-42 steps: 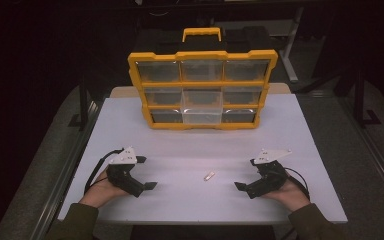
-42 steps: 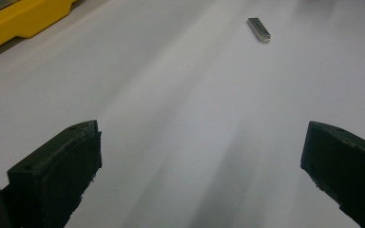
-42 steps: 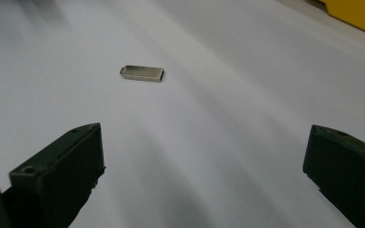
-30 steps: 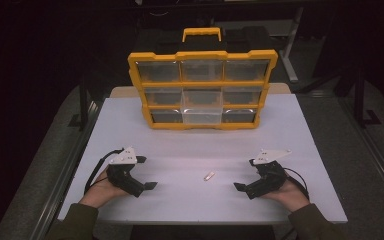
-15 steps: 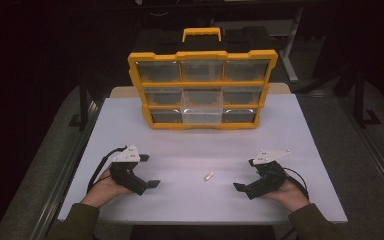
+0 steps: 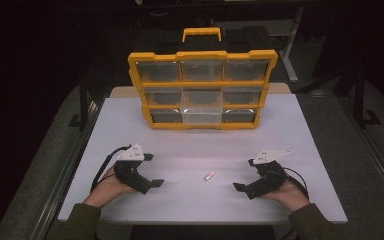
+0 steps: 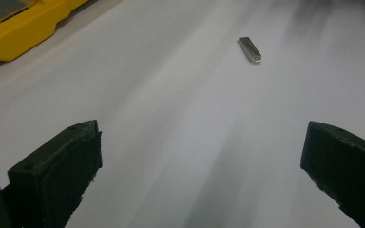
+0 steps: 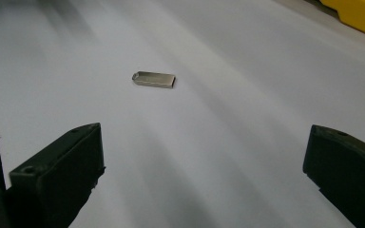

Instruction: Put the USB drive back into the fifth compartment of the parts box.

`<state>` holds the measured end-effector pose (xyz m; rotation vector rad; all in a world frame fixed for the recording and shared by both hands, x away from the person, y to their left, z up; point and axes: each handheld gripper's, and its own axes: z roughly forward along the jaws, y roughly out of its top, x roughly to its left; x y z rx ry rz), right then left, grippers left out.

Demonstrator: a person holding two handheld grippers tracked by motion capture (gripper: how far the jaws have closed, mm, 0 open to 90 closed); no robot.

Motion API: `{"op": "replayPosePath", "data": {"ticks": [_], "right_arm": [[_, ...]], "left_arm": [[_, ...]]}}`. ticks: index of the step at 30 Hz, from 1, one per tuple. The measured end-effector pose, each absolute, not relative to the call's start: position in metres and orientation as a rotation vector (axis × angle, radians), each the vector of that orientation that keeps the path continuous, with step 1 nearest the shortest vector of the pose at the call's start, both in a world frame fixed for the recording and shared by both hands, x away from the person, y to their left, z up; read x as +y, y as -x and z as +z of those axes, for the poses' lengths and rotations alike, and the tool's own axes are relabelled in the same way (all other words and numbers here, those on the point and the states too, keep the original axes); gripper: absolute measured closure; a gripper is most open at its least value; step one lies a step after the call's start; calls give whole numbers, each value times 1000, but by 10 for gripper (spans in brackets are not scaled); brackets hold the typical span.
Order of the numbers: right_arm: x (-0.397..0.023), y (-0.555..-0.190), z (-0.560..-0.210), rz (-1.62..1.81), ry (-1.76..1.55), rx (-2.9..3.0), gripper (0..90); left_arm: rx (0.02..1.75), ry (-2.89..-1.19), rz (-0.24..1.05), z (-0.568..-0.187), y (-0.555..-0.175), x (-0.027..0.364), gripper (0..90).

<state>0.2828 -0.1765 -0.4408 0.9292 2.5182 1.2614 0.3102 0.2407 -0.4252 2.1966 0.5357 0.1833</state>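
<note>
A white table [image 6: 300,130] carries a yellow organizer case [image 6: 202,90] that stands upright near its far edge, midway between the left and right sides, its black-topped yellow handle up and its clear-fronted compartments facing the person. A small silver metal USB stick [image 6: 209,176] lies flat on the bare table toward the near edge, about midway between the two grippers and touching neither. The left gripper [image 6: 150,171] rests near the near-left corner, held in the person's left hand [image 6: 107,186], its jaws spread wide and holding nothing; in the left gripper view the USB stick [image 7: 250,49] lies well ahead of the jaws and to the right of their centre line, with a yellow corner of the organizer case [image 7: 24,28] at the upper left. The right gripper [image 6: 244,175] sits near the near-right corner in the right hand [image 6: 290,192], its jaws likewise wide open and empty; in the right gripper view the USB stick [image 8: 154,79] lies ahead, nearer the left-hand jaw, its rounded end pointing left, with a yellow corner of the case at the upper right.
</note>
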Motion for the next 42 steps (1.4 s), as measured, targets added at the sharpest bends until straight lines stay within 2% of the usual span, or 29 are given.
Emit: {"op": "replayPosePath", "data": {"ticks": [42], "right_arm": [[-177, -283, -439, 1292, -939, 2513, 0]], "left_arm": [[528, -2161, 149, -418, -317, 214, 0]]}}
